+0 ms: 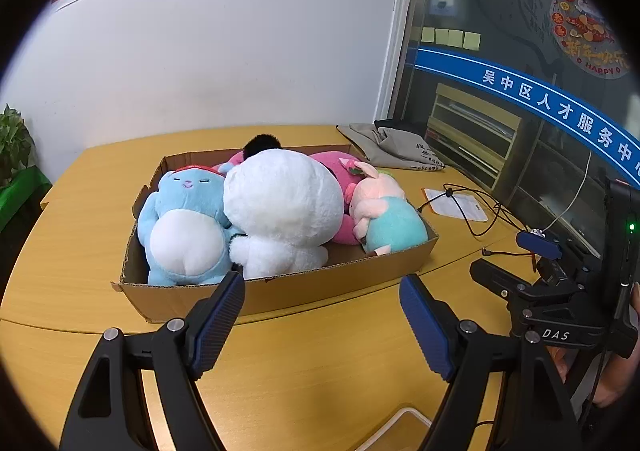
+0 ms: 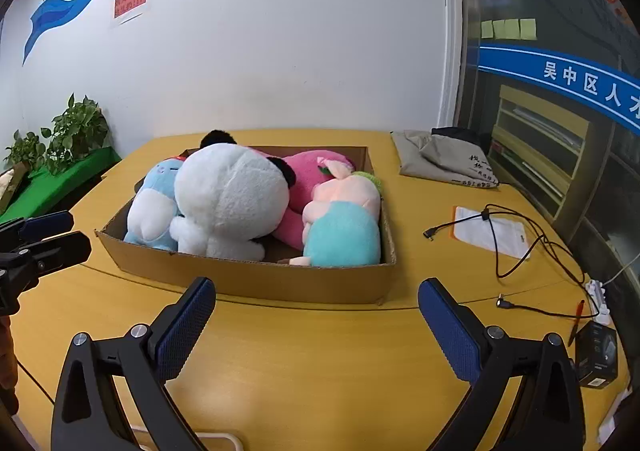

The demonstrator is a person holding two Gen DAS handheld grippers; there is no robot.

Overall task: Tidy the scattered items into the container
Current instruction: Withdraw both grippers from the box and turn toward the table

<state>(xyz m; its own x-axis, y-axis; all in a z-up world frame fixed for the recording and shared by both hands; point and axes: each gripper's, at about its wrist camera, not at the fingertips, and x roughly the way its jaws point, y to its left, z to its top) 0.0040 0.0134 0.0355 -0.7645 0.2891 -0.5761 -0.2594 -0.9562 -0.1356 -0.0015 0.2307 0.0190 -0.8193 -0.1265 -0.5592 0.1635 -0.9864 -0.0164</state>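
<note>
- The shallow brown cardboard box [image 1: 280, 291] is seen on the yellow wooden bench [image 1: 320, 363], set back from the near edge, with bare bench surface in front of its near wall.
- Four soft toys are packed inside it: a light blue plush with a white belly [image 1: 184, 223] at the left wall, a large white plush panda with black ears [image 1: 280, 207] in the middle, a bright pink plush [image 1: 334, 171] behind, and a pale pink pig plush in a teal garment [image 1: 386, 219] pressed against the right wall.
- The toys rise well above the box rim; the panda's foot reaches close to the near wall.
- The left tool [image 1: 322, 315] is held wide open and empty, its blue ribbed pads [image 1: 218, 323] just short of the box's near wall.
- The right tool [image 2: 316, 325] is likewise spread open with nothing between its pads, hovering over bare bench before the box.
- To the right of the box, well apart from it, a folded grey cloth bag [image 2: 444, 159], a white paper sheet [image 2: 490, 231] and a black cable [image 2: 516, 251] are lying on the bench.
- A small black box [image 2: 598, 359] is seen near the bench's right edge.
</note>
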